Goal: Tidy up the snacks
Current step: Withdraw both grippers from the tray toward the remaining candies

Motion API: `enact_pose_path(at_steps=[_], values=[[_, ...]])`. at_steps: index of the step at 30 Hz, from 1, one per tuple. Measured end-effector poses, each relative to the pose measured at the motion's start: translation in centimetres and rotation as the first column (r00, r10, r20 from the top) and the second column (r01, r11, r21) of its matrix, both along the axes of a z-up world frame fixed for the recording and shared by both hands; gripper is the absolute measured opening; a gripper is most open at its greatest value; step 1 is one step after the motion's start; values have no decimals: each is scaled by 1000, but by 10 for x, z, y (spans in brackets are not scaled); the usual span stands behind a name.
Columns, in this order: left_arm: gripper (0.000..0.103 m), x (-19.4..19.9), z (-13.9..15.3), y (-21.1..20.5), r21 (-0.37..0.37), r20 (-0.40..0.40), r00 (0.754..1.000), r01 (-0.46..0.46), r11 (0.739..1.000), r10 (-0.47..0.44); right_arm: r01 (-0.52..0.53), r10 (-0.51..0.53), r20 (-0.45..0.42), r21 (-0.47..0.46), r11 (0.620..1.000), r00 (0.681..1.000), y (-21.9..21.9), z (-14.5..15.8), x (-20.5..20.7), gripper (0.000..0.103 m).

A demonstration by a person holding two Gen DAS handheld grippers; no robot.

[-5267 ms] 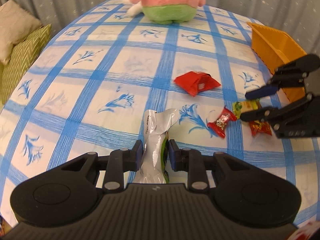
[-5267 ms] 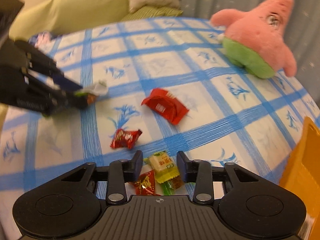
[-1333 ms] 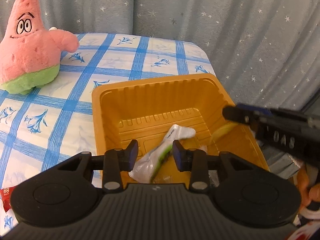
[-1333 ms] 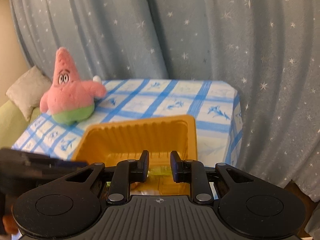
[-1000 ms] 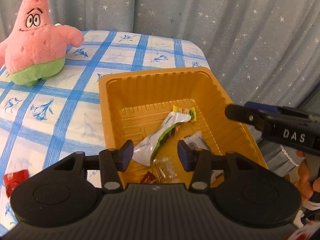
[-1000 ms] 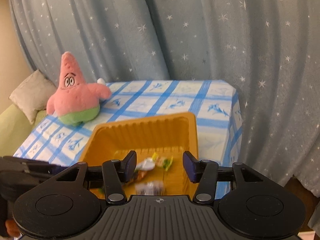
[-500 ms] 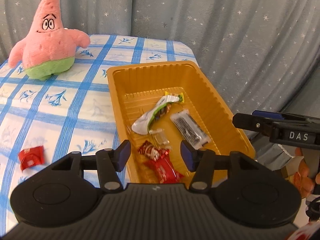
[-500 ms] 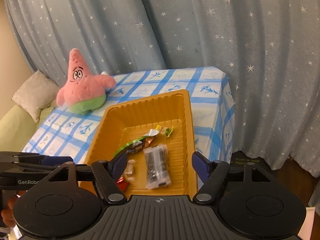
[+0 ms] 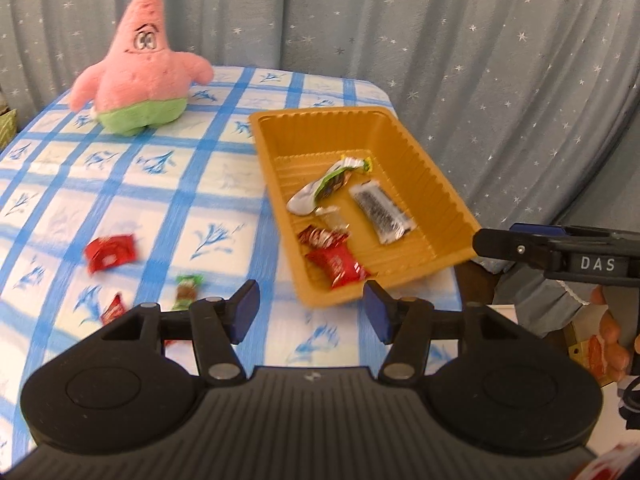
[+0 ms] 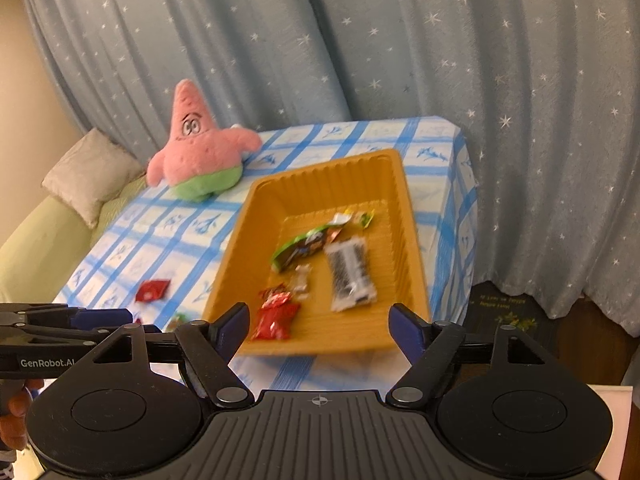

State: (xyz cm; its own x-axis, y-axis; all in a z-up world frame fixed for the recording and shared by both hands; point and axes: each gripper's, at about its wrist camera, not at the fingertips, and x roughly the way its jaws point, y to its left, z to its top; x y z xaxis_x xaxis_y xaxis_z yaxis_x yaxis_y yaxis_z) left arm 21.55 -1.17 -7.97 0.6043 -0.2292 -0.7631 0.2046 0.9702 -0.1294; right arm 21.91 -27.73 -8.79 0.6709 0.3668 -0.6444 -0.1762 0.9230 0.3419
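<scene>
Tablecloth (image 9: 224, 176), tray (image 9: 436, 184) beyond fingers (image 9: 244, 312)

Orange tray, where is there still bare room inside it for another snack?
In the orange tray, the far end by the back wall is bare, beyond the silver-green packet. The middle and near end are crowded: black-and-white bar, red packets. Outside, the tablecloth beside the plush star is free.

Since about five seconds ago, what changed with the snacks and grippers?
The left gripper carried the silver-green packet from the tablecloth into the orange tray and released it; the right gripper dropped its yellow candy there too. Both now have empty jaws, opening, pulled back from the tray. The red packet and plush remain on the table.
</scene>
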Motion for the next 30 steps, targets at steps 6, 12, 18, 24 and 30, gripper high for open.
enact_pose_path(at_steps=[6,12,18,24,30], values=[[54,-28,0,20,16,-4,999,-36,999,36,-36,36,-16,-2,999,999,16,-1,-25,76],[54,-52,-2,40,20,-16,996,-83,996,83,-79,79,-35,2,997,996,34,-4,-42,76],[54,-70,-6,60,13,-38,992,-121,993,121,-131,132,-53,7,991,990,55,-8,-54,76],[54,-83,-11,79,21,-47,987,-153,988,153,-191,191,-71,2,982,979,83,-14,-60,76],[55,-90,-14,97,32,-50,982,-180,983,181,-242,240,-87,-5,970,967,110,-20,-62,76]])
